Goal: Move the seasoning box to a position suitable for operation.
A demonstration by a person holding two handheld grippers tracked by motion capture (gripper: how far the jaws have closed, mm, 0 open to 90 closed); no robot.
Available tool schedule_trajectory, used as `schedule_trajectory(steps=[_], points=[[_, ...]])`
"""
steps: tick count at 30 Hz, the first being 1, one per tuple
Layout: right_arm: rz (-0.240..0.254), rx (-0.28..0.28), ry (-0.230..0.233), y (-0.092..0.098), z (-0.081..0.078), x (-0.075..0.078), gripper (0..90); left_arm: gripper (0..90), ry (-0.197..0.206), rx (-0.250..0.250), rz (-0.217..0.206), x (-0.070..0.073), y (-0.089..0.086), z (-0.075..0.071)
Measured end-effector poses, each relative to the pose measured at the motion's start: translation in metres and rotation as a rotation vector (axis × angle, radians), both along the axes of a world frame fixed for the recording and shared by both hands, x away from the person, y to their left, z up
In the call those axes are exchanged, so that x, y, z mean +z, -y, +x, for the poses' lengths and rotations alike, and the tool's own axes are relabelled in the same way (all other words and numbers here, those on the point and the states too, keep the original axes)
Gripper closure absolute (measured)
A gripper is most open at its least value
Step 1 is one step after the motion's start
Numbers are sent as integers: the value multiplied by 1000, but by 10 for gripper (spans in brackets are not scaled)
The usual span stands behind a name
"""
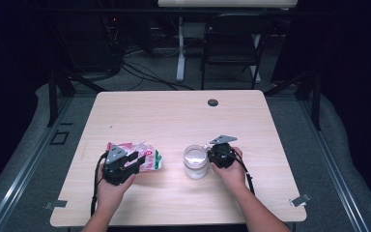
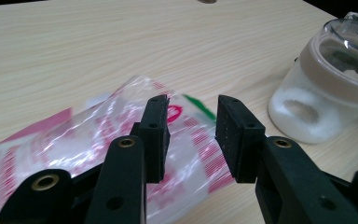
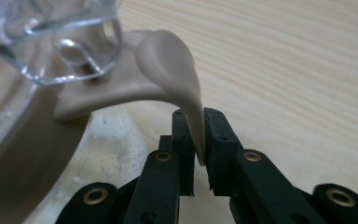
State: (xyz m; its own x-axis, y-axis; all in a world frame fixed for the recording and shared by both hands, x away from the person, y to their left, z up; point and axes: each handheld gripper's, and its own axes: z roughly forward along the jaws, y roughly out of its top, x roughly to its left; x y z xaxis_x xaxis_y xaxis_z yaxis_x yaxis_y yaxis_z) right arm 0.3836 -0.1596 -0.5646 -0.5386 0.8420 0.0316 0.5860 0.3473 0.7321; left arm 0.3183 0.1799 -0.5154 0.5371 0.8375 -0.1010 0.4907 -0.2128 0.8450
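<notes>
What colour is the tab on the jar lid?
Beige; the tab shows best in the right gripper view.

bench: light wood (image 1: 174, 111), dark round grommet (image 1: 213, 102) near far edge
chair: black folding (image 1: 232, 46), behind bench
floor: cables (image 1: 140, 72) beyond bench
clips: metal, front corners (image 1: 300, 199)

Light fell from above on the pale counter (image 1: 174, 116), while the room around it stayed dark. The plastic bag (image 2: 98, 140) was smeared by motion blur and glare. The near jar lid (image 3: 51, 37) was out of focus.
</notes>
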Motion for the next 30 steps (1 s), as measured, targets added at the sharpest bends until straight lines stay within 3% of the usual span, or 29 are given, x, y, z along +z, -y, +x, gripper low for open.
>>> schedule_trajectory(steps=[8, 13, 20, 24, 26, 30], points=[[23, -25, 10, 4, -32, 0, 828, 643, 10, -117, 20, 0, 34, 8], [27, -44, 14, 2, -41, -2, 832, 642, 10, -185, 33, -2, 54, 8], [37, -60, -31, 7, -46, -6, 825, 638, 17, -214, 39, -1, 64, 9], [71, -50, -44, 12, -48, -3, 780, 635, 15, -224, 40, -2, 67, 10], [92, -19, -59, 18, -51, 6, 706, 634, 9, -223, 34, -2, 68, 11], [60, 23, -61, 20, -56, 14, 689, 633, 12, -220, 33, -1, 68, 13]])
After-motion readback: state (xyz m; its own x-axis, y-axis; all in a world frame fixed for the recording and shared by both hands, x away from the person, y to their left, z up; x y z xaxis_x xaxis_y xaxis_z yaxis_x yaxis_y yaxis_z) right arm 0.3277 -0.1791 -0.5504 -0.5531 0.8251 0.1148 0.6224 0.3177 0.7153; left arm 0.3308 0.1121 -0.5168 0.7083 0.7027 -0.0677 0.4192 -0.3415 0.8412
